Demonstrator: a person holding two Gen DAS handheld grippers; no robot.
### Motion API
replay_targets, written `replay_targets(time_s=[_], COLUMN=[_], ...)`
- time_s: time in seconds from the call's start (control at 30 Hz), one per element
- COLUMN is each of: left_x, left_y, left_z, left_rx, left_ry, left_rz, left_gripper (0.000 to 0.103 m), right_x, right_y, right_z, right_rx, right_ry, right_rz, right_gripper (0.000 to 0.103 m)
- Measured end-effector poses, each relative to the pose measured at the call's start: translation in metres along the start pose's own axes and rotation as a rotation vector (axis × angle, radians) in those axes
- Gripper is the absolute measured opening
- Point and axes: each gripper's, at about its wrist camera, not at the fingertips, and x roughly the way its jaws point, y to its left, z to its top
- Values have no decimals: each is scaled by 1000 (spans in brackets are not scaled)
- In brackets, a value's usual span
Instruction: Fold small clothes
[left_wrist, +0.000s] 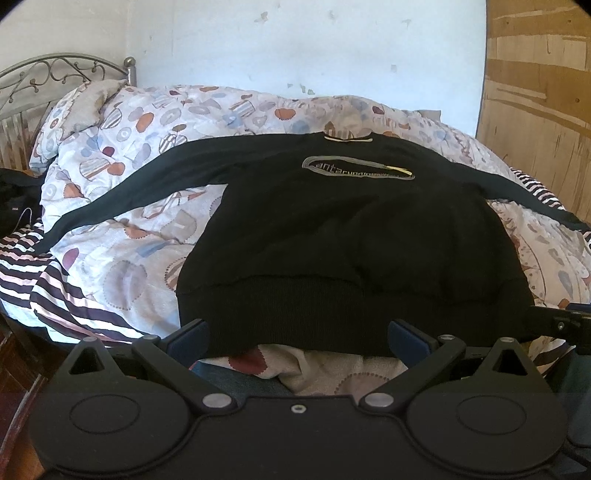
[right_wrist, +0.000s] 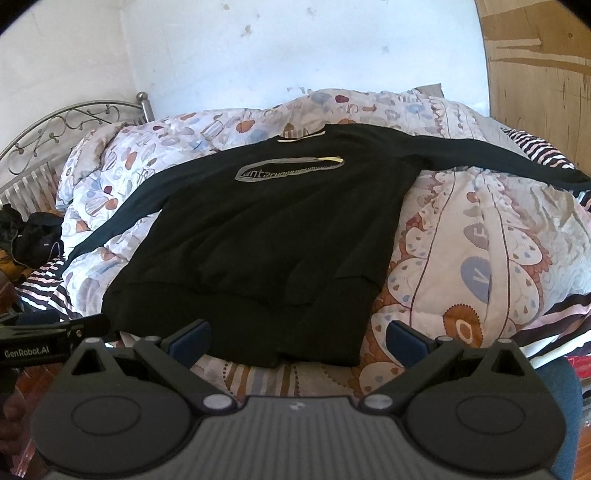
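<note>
Black sweatshirt (left_wrist: 332, 236), front side up with both sleeves spread wide, lies flat on a patterned quilt (left_wrist: 122, 206) across the middle of both views. At the bottom of the frame, the left gripper (left_wrist: 297, 338) stands with its jaws wide apart just short of the ribbed hem, holding nothing; the right gripper (right_wrist: 297, 338) is likewise spread and empty before the hem's right corner. Beyond the hem, a grey oval logo (left_wrist: 356, 168) crosses the chest below the collar. A striped sheet (left_wrist: 51, 291) shows at lower left. Farther back, a metal headboard (left_wrist: 55, 75) sits upper left against a white wall (left_wrist: 295, 48), with a wooden panel (left_wrist: 539, 92) upper right.
</note>
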Motion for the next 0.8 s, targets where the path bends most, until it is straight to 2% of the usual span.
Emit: replay_targets(time_s=[0.23,0.5,0.67,0.8], left_x=[9,26,49,73], left_y=[-3,-13,-28,-38], left_z=[10,37,67,84], left_rx=[6,39,53,42], left_ry=[14,1,3,37], left_rz=[0,4,-24,-35], left_gripper=[102,102,102,102], right_x=[7,16,28,43], right_y=[-3,-15,-35,-58], right_z=[5,23,44,67], right_rx=[-2,9,35,64], right_ry=[6,-9,-21,-14], right_rz=[-5,-9,-41,-114], right_gripper=[103,103,103,103])
